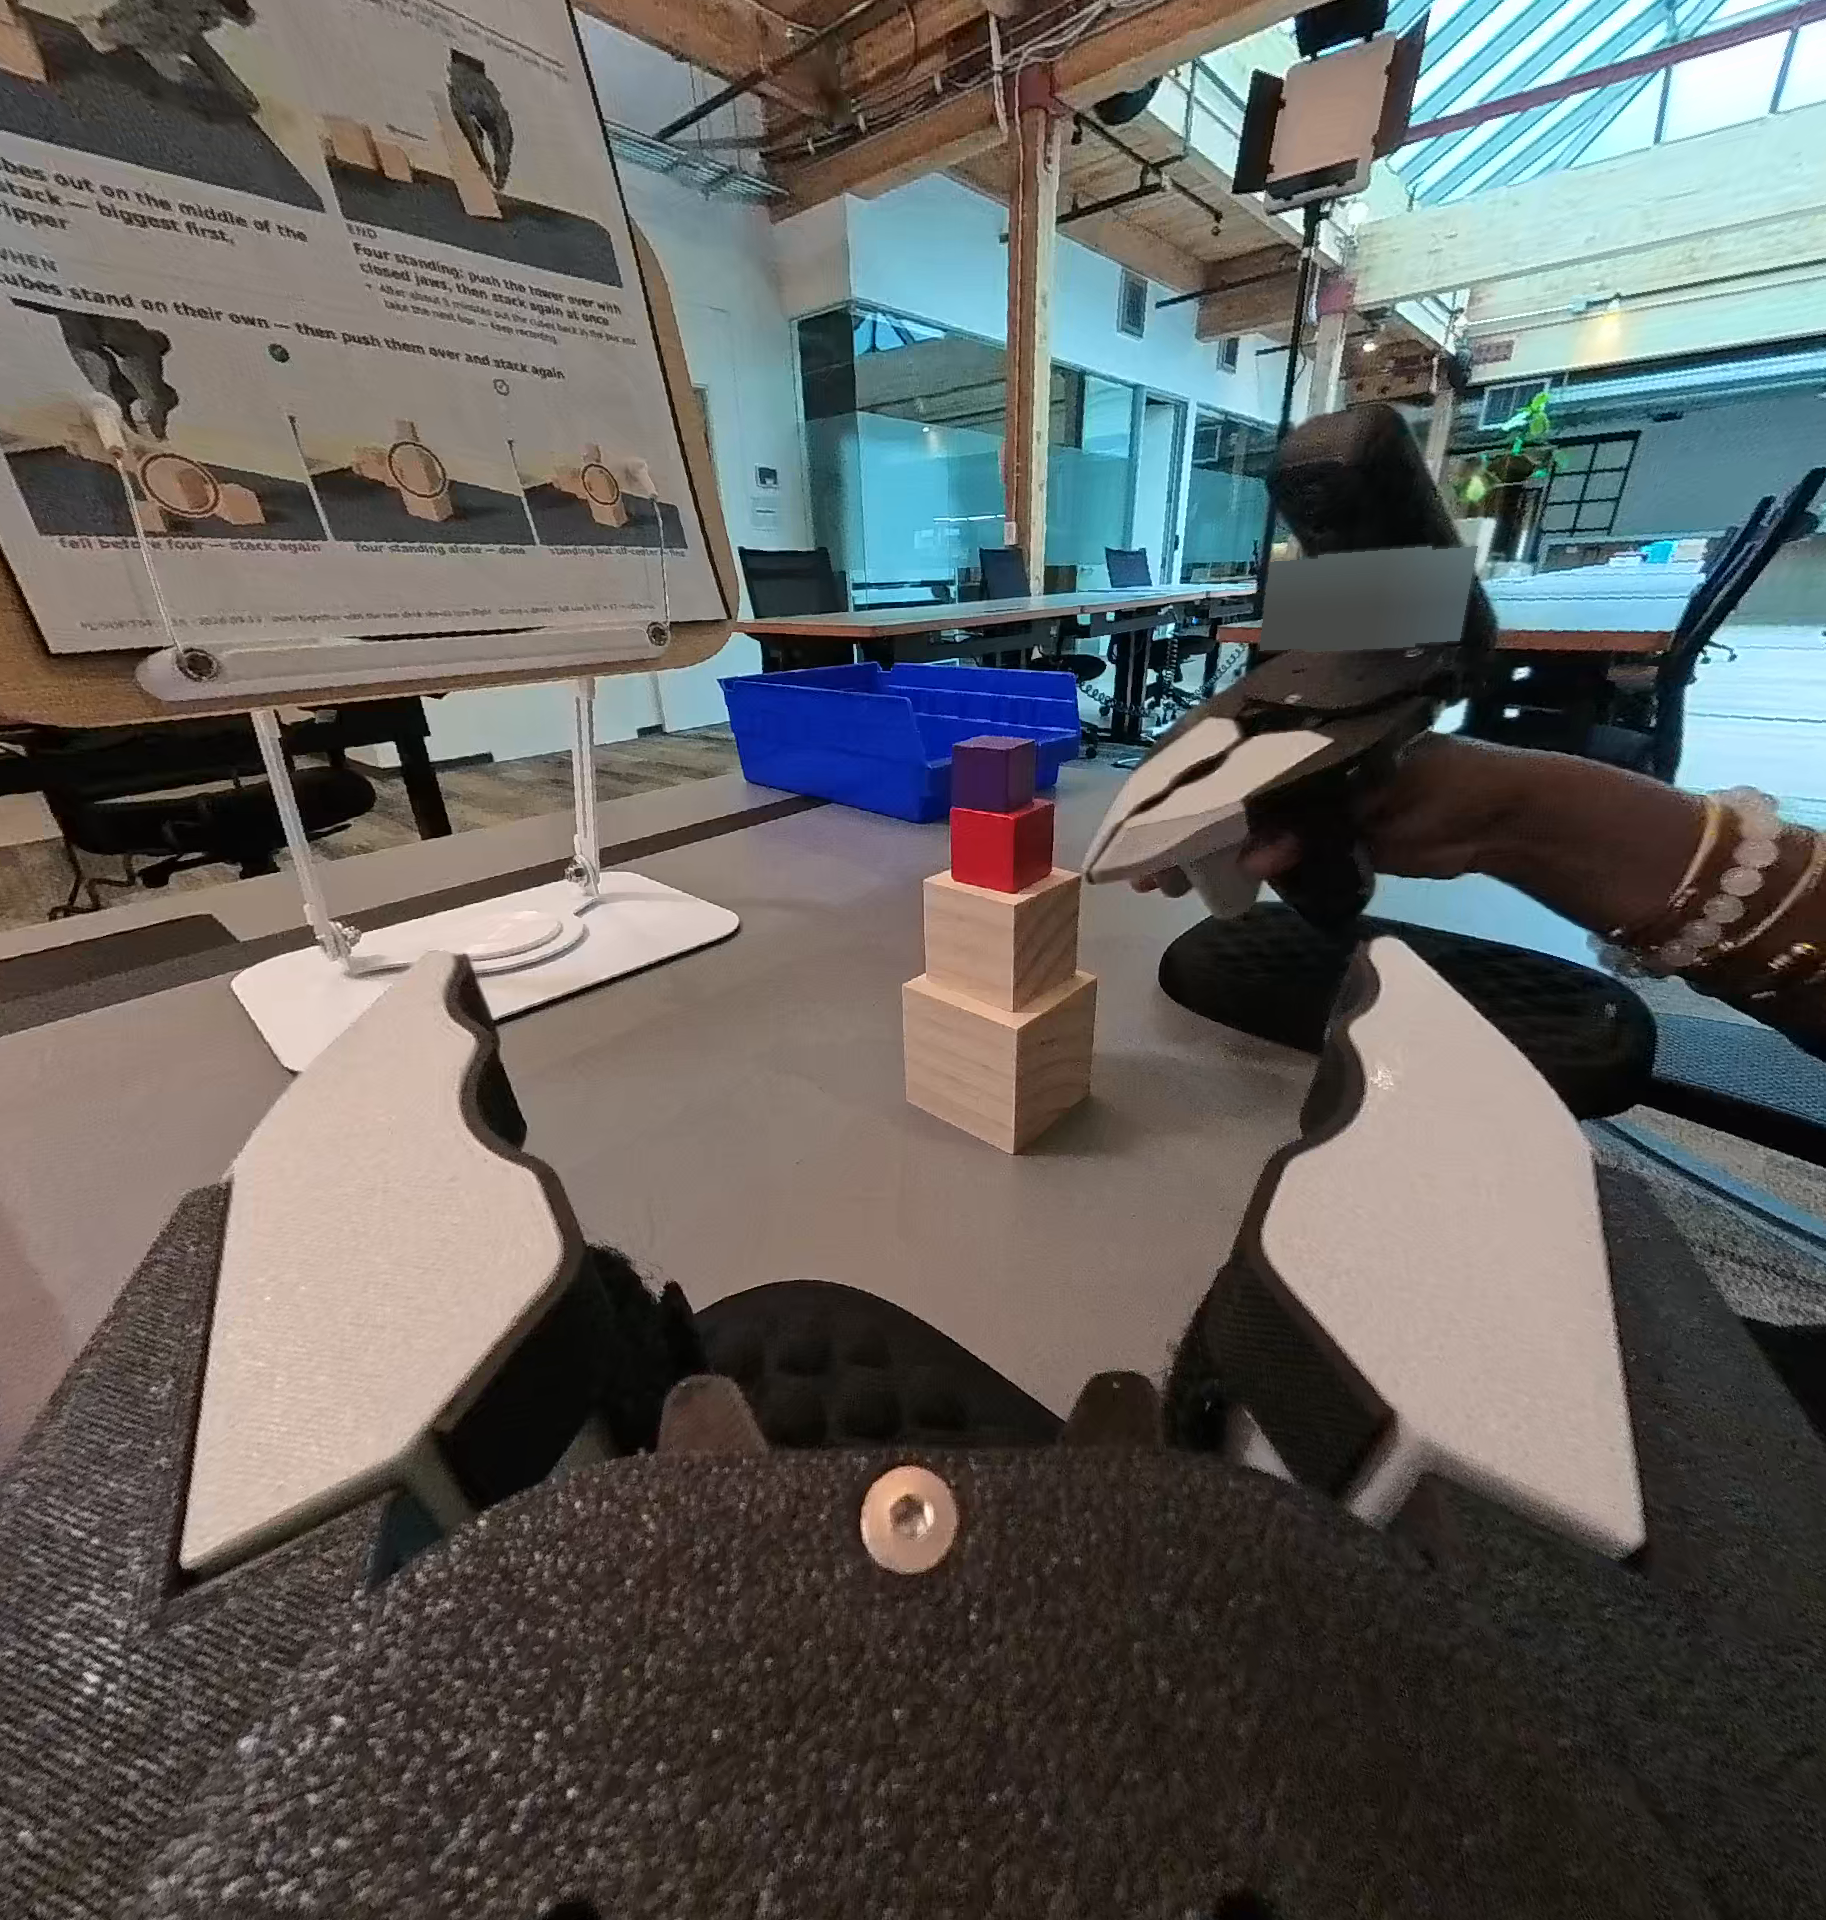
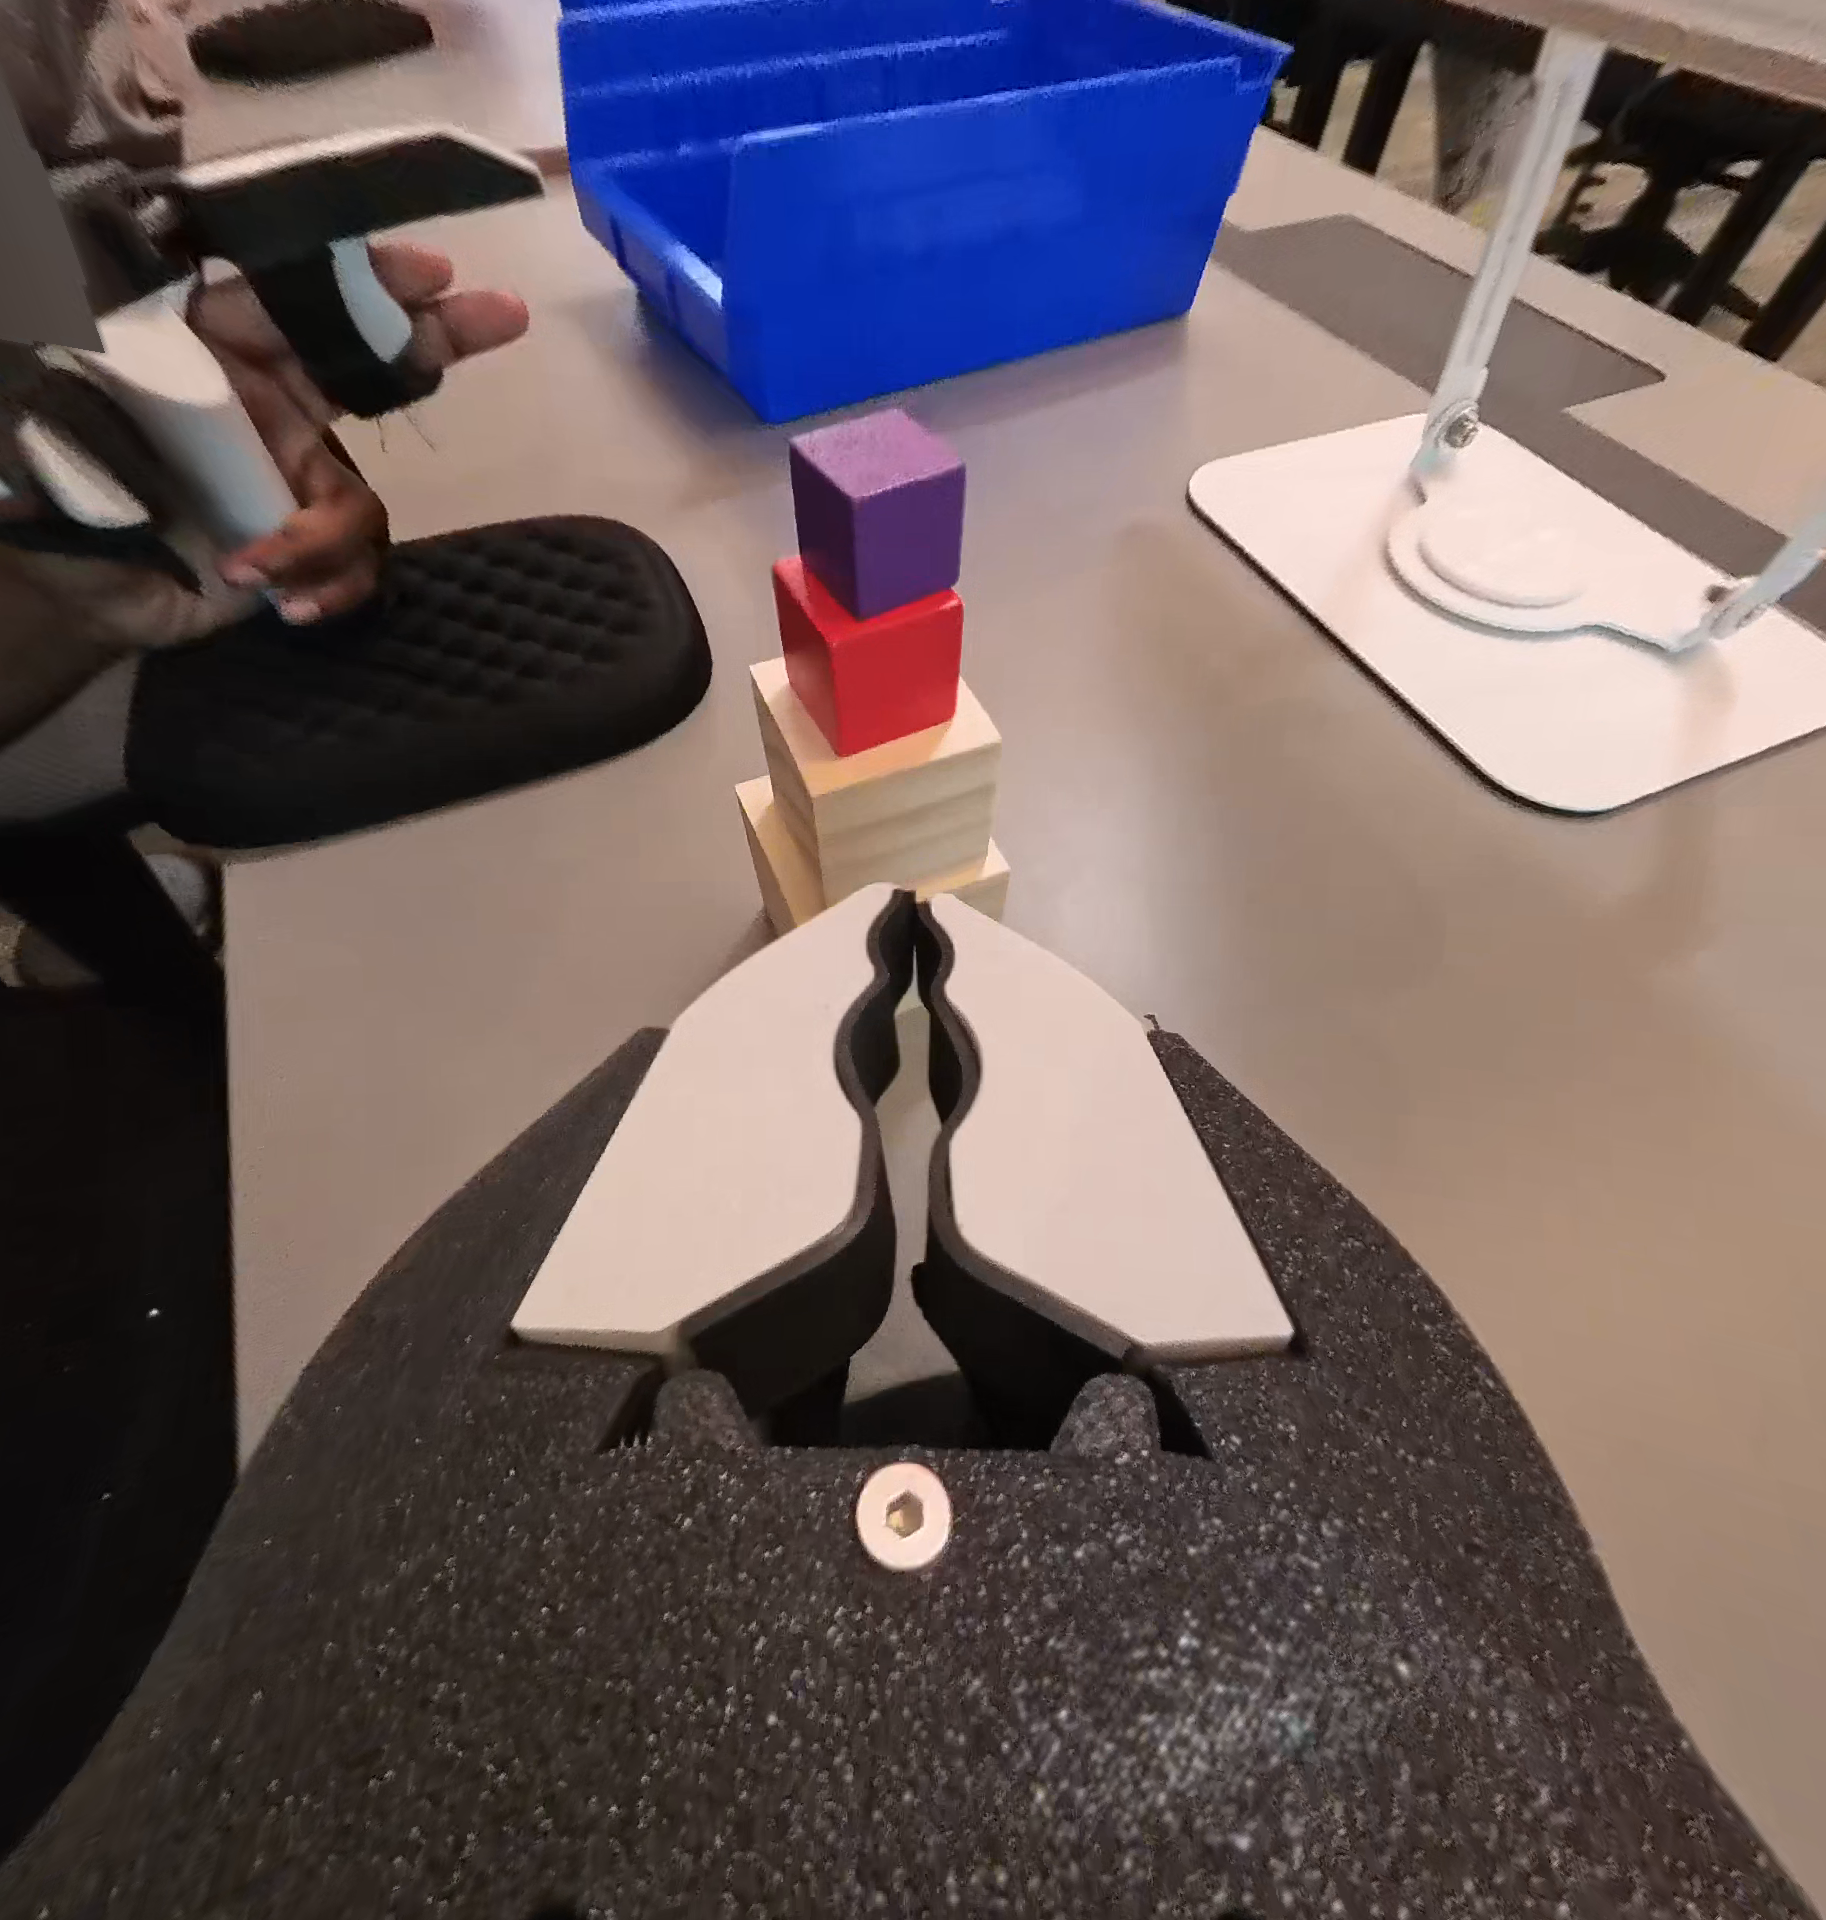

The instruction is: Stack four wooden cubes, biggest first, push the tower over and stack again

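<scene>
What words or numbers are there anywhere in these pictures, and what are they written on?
Printed sheet on the white stand: headings, lines of print and small photos of wooden blocks; I don't copy out its wording.
Bottom edge of that sheet: a line of print too small to read.
Purple cube, red cube, two wooden cubes, blue bin: no writing shows.

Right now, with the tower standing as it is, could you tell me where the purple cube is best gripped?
I would take the purple cube by two opposite vertical faces, coming down from above. It sits topmost, on the red cube, with its sides and top exposed, and flat parallel faces suit the pads. A sideways approach risks nudging the tower. The left gripper is already wide open.
</scene>
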`<state>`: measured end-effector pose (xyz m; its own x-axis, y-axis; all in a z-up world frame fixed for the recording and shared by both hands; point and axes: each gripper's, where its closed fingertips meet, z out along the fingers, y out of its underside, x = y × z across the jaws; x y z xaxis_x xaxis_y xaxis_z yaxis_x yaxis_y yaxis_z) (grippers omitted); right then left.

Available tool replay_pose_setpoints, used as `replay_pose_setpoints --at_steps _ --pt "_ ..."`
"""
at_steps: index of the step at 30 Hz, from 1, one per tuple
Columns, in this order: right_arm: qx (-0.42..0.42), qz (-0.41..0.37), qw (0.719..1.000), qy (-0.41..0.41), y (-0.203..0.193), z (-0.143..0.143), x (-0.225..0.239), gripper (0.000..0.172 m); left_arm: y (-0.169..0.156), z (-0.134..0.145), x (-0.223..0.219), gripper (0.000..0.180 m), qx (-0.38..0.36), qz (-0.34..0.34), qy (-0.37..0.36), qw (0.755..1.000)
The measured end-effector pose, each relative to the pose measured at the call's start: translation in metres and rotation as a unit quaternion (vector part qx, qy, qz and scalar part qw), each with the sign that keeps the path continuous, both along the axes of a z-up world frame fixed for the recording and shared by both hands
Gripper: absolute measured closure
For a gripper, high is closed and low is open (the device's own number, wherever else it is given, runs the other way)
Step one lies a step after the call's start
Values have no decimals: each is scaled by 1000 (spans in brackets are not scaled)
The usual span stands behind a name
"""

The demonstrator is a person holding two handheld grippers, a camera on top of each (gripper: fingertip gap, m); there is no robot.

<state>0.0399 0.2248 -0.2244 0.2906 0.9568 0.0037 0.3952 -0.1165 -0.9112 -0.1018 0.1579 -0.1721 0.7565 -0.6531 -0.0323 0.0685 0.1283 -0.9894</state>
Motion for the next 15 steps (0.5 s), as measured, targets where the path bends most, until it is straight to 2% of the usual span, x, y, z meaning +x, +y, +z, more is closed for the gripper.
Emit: replay_pose_setpoints --at_steps 15 --pt "-6 27 1000 -11 6 -8 -39 172 -1 1 0 34 2 -2 -6 1000"
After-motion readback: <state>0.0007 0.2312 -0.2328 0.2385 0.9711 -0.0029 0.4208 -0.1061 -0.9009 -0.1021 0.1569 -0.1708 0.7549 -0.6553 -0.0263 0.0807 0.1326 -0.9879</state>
